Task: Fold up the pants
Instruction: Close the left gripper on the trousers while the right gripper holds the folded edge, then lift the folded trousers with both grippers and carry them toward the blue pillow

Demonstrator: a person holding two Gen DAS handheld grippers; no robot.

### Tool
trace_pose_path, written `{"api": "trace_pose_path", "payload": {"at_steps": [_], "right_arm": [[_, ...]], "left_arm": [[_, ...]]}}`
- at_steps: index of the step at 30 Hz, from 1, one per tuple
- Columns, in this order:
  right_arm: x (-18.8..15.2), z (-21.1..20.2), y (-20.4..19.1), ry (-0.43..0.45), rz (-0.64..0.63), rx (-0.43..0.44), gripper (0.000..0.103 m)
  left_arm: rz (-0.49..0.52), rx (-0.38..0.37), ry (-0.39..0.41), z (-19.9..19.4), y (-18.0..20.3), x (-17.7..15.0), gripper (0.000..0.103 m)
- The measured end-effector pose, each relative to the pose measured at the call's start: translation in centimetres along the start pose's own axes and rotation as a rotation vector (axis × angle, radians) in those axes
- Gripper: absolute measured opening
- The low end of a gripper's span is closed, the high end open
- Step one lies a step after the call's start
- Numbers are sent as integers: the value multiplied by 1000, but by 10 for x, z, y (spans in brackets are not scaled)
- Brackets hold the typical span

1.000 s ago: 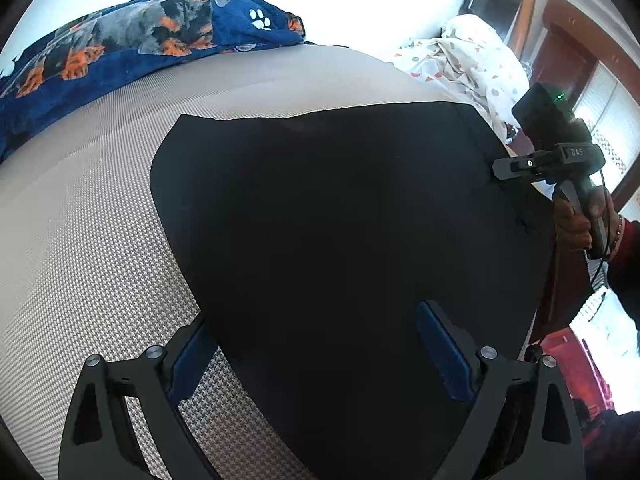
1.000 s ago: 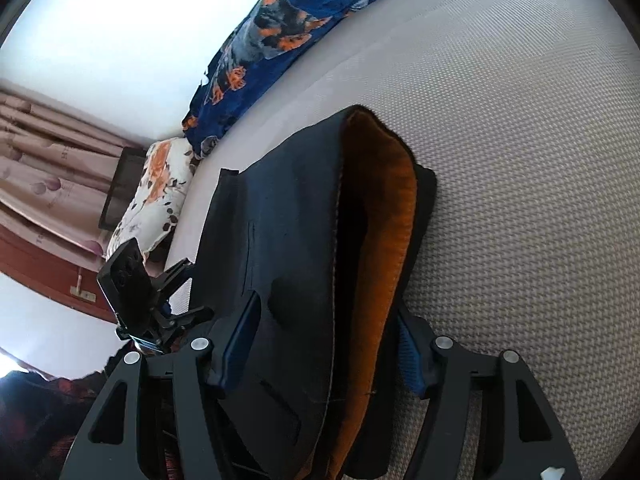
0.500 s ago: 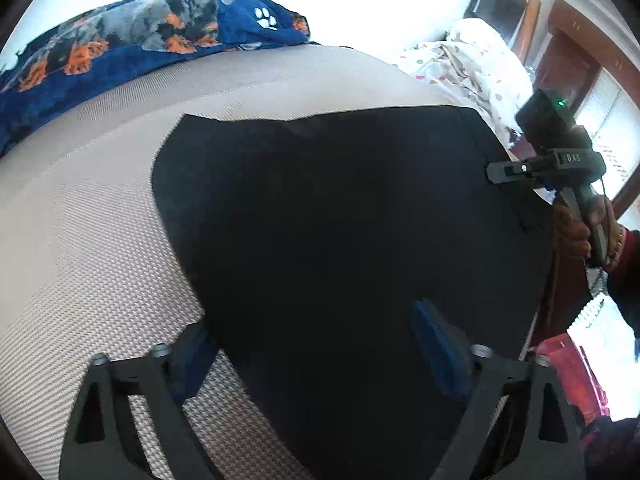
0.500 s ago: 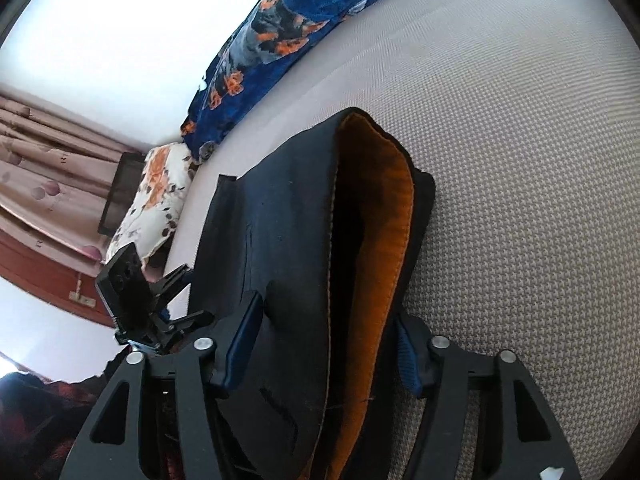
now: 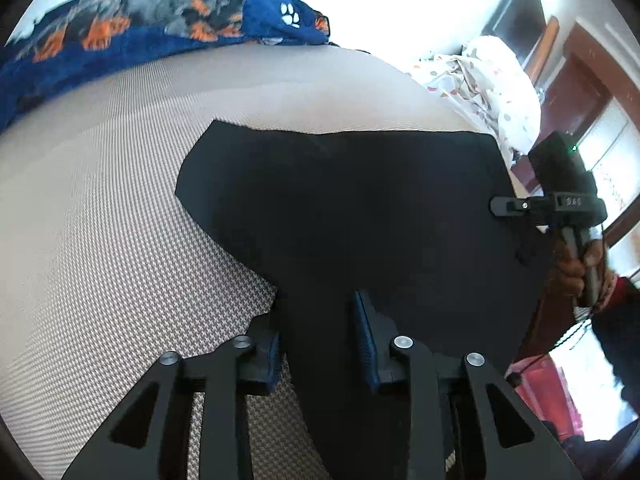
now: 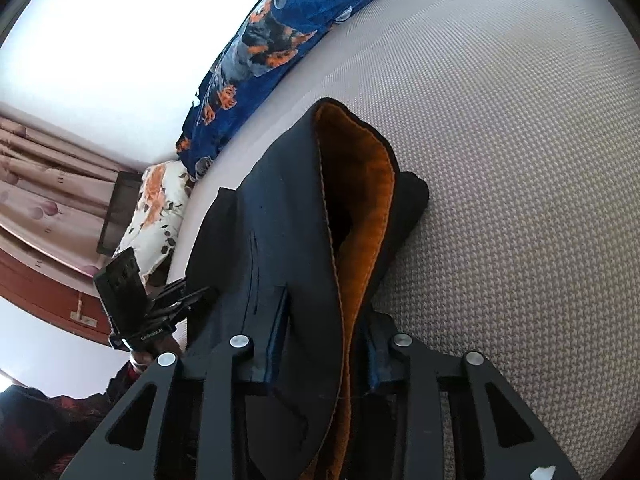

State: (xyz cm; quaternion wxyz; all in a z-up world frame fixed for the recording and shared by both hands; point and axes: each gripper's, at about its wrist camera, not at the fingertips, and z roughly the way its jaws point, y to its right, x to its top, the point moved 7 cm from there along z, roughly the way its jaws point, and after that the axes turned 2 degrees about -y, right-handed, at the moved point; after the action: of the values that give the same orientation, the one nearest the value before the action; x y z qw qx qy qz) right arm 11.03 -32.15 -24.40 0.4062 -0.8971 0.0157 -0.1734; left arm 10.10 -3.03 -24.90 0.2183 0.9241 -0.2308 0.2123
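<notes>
The black pants (image 5: pixel 352 216) lie spread on a bed with a beige woven cover (image 5: pixel 100 240), occupying its middle and near side. In the left wrist view the cloth forms one broad dark sheet, its far edge running roughly straight across the bed and its left edge slanting down toward the camera. The long axis cannot be told for sure from this view, since the near part runs out of frame under the tool.

The left gripper (image 5: pixel 316 336) has its fingers drawn close together around a fold of the black cloth at the slanting left edge; the blue pads press the fabric from both sides, so it has hold of the pants.

The right gripper (image 6: pixel 322 336) is likewise narrowed onto the pants. In its own view the waistband end stands raised and gaping, showing an orange lining (image 6: pixel 360 200), with the opening pointing away from the camera toward the far side of the bed. The blue pads sit on either side of the layered edge, gripping it. In the left wrist view this tool appears at the right-hand edge of the cloth, held by the person's hand (image 5: pixel 576 276).

A blue blanket (image 5: pixel 132 40) with dog and paw prints lies along the far edge of the bed, and a white spotted quilt (image 5: pixel 492 84) is heaped beyond the right corner.
</notes>
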Motion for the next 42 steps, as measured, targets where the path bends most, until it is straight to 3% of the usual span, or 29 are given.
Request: {"api": "trace_pose_path", "payload": {"at_steps": [3, 8, 11, 12, 13, 14, 15, 22, 30, 38, 42], "right_arm": [[-1, 1, 2, -20, 6, 4, 40], [0, 3, 2, -25, 20, 28, 41], [0, 5, 0, -5, 4, 16, 40], [-1, 5, -1, 0, -1, 9, 39], [-2, 5, -1, 10, -1, 7, 36], [-2, 6, -2, 19, 1, 6, 34], [-3, 5, -2, 29, 3, 4, 34], [-11, 3, -12, 77, 34, 42, 28], [-19, 25, -34, 95, 58, 114, 27], [-17, 47, -61, 87, 45, 136, 26], [-13, 56, -74, 83, 33, 131, 26]], "left_arm": [[-8, -62, -40, 2, -2, -3, 50], [-24, -196, -68, 3, 0, -1, 57], [-64, -273, -57, 6, 0, 2, 57], [-71, -274, -46, 8, 0, 3, 51], [-74, -243, -30, 9, -2, 4, 42], [-81, -212, -25, 11, -4, 6, 27], [-109, -219, -15, 11, -7, 7, 25], [-99, -114, 59, -5, -3, 10, 18], [-39, 66, 119, -32, -10, 22, 18], [-14, 150, 185, -63, -28, 17, 14], [-36, 154, 198, -72, -38, 7, 13]]}}
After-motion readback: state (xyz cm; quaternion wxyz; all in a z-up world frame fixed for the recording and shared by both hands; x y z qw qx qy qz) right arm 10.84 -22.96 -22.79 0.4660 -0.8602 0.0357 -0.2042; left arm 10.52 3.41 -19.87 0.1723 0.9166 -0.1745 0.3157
